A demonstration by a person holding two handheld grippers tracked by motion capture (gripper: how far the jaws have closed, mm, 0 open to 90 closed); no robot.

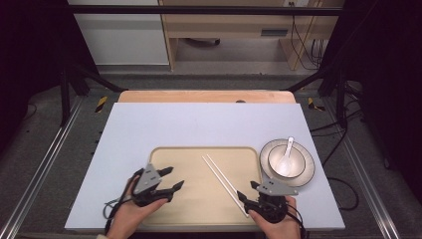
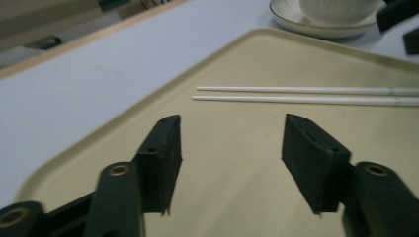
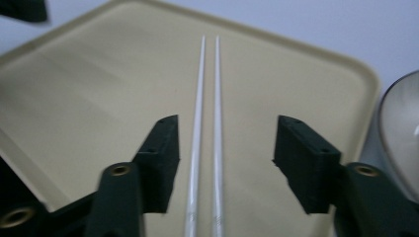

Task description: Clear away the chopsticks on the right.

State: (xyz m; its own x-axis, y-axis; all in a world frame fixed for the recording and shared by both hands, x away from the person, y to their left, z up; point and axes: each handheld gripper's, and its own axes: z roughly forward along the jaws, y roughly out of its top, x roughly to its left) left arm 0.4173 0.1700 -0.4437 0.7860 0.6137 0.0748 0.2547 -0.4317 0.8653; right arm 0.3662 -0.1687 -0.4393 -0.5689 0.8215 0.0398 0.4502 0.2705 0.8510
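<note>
My right claw [image 3: 225, 165] stands open astride the two chopsticks [image 3: 207, 123] lying on the tray [image 1: 164, 154], near its right edge. Closing unevenly could scatter them. My left claw [image 2: 230, 158] is open and empty.

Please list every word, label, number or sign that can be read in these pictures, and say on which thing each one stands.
None can be read. The tray, chopsticks, bowl, spoon and plate are plain. The cabinet's dark label at the back is too small to read.
</note>
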